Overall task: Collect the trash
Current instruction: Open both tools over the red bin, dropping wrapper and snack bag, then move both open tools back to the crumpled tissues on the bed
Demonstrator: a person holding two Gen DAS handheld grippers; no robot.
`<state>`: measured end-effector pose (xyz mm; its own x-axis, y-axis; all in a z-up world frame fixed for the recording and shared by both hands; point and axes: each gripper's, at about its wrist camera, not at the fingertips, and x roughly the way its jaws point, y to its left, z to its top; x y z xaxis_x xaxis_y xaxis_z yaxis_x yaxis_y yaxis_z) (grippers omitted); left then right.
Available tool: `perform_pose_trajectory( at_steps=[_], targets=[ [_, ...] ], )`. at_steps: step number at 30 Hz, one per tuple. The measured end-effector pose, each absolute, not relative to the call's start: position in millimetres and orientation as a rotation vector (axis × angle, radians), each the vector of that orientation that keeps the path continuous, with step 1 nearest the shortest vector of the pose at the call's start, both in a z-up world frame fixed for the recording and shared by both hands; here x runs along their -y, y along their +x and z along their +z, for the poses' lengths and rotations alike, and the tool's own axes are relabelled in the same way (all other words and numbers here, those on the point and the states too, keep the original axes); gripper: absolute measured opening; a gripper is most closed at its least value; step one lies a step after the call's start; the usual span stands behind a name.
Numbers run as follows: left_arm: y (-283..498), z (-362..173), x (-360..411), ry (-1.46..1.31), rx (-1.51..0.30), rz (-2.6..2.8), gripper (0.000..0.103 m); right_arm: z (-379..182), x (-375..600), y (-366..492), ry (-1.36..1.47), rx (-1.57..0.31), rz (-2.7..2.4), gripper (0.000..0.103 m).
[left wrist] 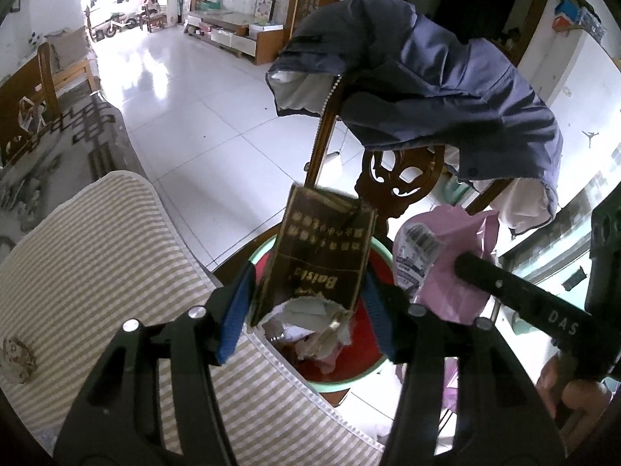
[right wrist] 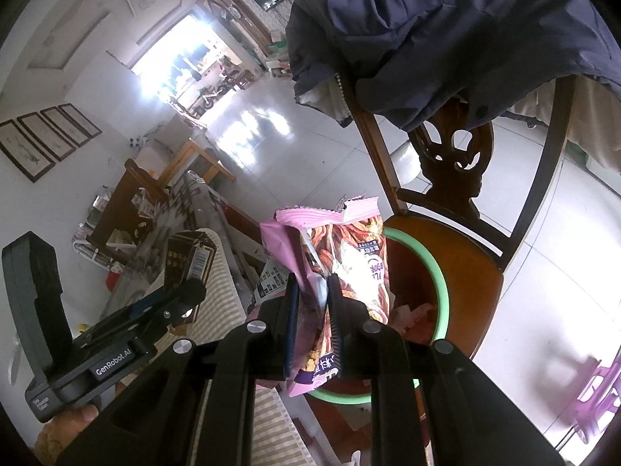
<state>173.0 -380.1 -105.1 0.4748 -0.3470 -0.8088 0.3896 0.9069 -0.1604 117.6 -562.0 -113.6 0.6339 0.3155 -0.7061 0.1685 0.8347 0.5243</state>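
Observation:
My left gripper [left wrist: 306, 306] is shut on a dark brown cardboard box [left wrist: 318, 256] with gold print, held above a green-rimmed red basin [left wrist: 349, 378] that holds crumpled trash. My right gripper [right wrist: 314, 318] is shut on a pink snack bag [right wrist: 341, 264], held over the same basin [right wrist: 438, 283], which sits on a wooden chair seat [right wrist: 465, 272]. The pink bag [left wrist: 438, 272] and right gripper [left wrist: 516, 299] show at the right of the left wrist view. The left gripper [right wrist: 170, 303] with its box [right wrist: 190, 260] shows at the left of the right wrist view.
A blue jacket [left wrist: 427, 77] hangs over the carved chair back [left wrist: 399, 178] behind the basin. A striped cloth [left wrist: 97, 272] covers the table edge at the left. White tiled floor [left wrist: 202, 116] lies beyond. A small round object [left wrist: 17, 357] lies on the cloth.

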Motion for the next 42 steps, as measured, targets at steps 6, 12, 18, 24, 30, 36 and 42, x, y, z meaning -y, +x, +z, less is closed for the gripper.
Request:
perform_pose_trajectory(
  at_steps=[6, 12, 18, 24, 30, 36, 42],
  targets=[
    [174.3, -103.0, 365.6, 0.011, -0.965, -0.421, 0.076, -113.6, 557.9, 120.0, 0.619, -0.870, 0.080, 0.049],
    [168.8, -101.8, 310.6, -0.006, -0.948, -0.310, 0.079, -114.2, 548.5, 127.0, 0.620, -0.882, 0.094, 0.055],
    [160.6, -115.3, 204.0, -0.008, -0.966, -0.018, 0.082, -116.5, 528.2, 131.7, 0.609, -0.907, 0.125, 0.056],
    [145.9, -125.2, 79.7, -0.094, -0.998, 0.280, 0.083, -118.5, 491.9, 133.3, 0.576, -0.947, 0.169, 0.057],
    [146.7, -148.7, 34.0, -0.099, -1.065, 0.287, 0.083, -117.8, 447.3, 128.3, 0.537, -0.979, 0.223, 0.057],
    [153.4, -167.3, 18.0, -0.156, -1.105, 0.167, 0.052, -115.5, 393.9, 113.9, 0.488, -1.009, 0.280, 0.062],
    [133.4, -151.1, 14.8, -0.179, -1.050, 0.083, 0.028, -118.0, 320.8, 98.8, 0.407, -1.062, 0.380, 0.063]
  ],
)
